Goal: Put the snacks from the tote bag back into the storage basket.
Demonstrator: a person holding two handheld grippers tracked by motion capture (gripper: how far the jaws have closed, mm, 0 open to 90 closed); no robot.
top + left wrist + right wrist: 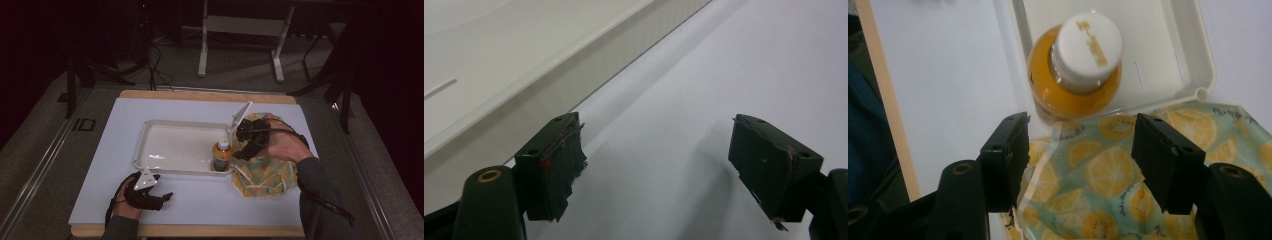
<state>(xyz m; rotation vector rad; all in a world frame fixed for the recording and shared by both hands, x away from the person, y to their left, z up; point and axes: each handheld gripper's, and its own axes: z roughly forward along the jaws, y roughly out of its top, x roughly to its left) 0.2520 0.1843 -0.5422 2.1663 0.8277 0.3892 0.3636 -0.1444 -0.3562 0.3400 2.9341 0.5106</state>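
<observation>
Item 1, nearest: left tongs (167, 196), lying low on the table (210, 210) at its near edge, just beside the tray's near wall. Jaws are standing wide with nothing between them; apparently idling, kept clear of the working side.

Item 2: drawstring bag (265, 172), cloth printed with lemon slices, lying slumped on the table against the tray's right end. Its mouth is sagging open with the white cord (245, 176) trailing loose, which suggests it is serving as the source or destination of the bottle.

Item 3: right tongs (241, 145), hovering over the bag and pointing toward the bottle. Jaws are gaping wide and gripping nothing.

Item 4: juice bottle (222, 156), orange contents, white cap (1089, 44), standing upright in the tray's near right corner, free of both tongs. The cap is carrying gold lettering, too blurred to read.

Item 5, farthest: white plastic tray (150, 131), holding only the bottle, likely serving as the collecting place.
</observation>
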